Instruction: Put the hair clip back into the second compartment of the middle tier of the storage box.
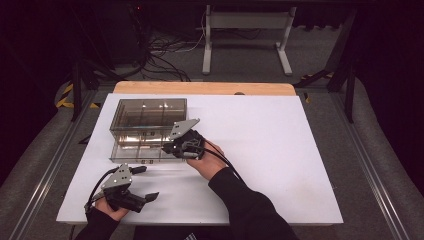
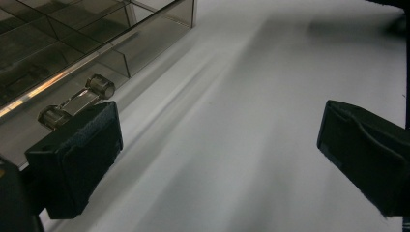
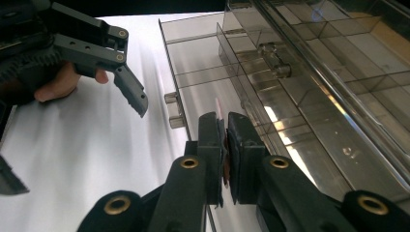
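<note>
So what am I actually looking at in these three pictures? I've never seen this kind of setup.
A person sits at a white table and holds a hand-operated two-jaw gripper in each hand; there is no robot. The high view looks down from above. The other two pictures come from cameras riding on the grippers, looking along their black jaws. On the table stands a smoky clear plastic drawer box with its lower drawer pulled out. The left gripper is open beside the drawer's handle, holding nothing. The right gripper is shut over the open drawer, pinching something thin and small that I cannot identify.
</note>
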Motion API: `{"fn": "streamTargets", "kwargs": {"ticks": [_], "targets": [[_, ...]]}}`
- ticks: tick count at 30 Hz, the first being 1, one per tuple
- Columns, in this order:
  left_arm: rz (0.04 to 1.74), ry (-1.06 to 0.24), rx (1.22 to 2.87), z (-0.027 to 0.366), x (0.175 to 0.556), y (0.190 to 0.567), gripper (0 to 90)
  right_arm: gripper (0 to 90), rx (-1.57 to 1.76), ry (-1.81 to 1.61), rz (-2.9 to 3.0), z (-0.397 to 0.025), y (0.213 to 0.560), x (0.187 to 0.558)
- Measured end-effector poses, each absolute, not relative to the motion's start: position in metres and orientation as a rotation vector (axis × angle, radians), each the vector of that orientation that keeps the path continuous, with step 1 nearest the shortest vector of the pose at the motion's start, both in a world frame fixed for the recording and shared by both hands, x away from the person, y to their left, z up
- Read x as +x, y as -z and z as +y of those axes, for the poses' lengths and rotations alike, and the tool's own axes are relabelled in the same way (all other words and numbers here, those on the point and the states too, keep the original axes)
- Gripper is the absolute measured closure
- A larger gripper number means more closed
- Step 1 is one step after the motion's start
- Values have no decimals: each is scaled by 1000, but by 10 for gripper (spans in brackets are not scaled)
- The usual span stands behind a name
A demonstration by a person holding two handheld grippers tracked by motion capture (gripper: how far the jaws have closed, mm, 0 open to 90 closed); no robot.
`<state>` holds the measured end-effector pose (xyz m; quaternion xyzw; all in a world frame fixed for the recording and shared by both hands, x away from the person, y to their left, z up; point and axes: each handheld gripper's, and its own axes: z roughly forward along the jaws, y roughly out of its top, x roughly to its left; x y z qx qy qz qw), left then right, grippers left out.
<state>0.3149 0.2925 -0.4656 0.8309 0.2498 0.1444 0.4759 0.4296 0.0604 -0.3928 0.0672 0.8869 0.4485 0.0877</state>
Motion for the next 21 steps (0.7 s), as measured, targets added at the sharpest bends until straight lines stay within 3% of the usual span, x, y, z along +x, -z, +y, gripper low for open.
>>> {"fn": "streamTargets", "kwargs": {"ticks": [21], "targets": [[597, -344, 2028, 292, 315, 464, 32, 849, 196, -1328, 2668, 92, 401, 437]]}}
